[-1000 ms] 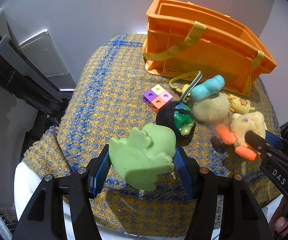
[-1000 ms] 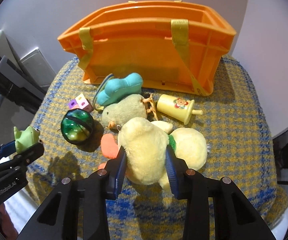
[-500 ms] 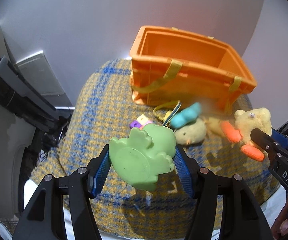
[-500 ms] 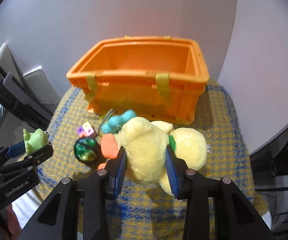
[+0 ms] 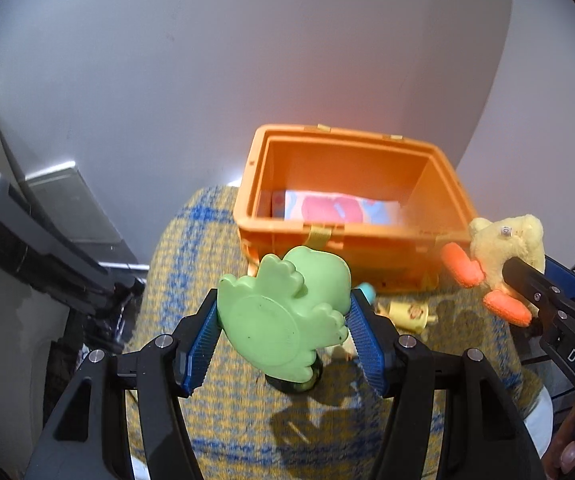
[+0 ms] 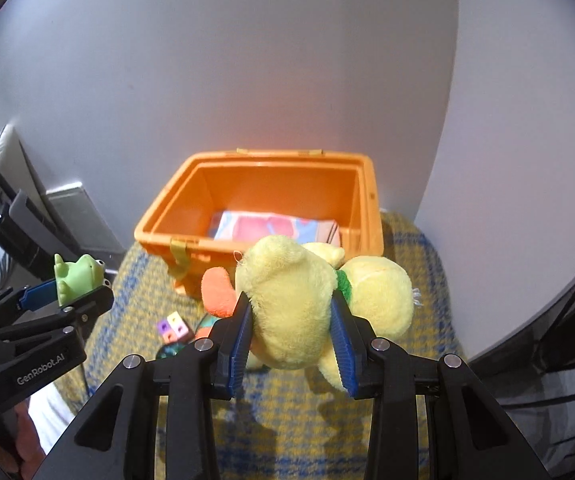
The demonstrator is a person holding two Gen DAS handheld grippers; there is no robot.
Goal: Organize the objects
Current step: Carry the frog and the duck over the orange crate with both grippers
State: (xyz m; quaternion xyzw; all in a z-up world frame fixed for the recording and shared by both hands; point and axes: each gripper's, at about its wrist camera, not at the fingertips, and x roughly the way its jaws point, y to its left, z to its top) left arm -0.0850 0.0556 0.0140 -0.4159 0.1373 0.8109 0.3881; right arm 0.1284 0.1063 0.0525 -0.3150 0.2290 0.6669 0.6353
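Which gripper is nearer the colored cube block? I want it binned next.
Left, likely. The cube block lies on the cloth between both raised grippers; the left gripper hangs on its side, while the right gripper hangs farther right.

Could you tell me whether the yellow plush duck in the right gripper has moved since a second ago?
Yes. The yellow plush duck has risen: it lay low before the orange bin's front wall, and now sits level with its rim, the inside showing.

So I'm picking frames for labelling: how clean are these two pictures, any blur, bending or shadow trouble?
Left wrist view: green toy sharp, orange crate slightly soft, wall edge bowed by the fisheye, shadows on the cloth below the gripper. Right wrist view: yellow plush sharp, black corners, warm orange glow on the wall above the crate.
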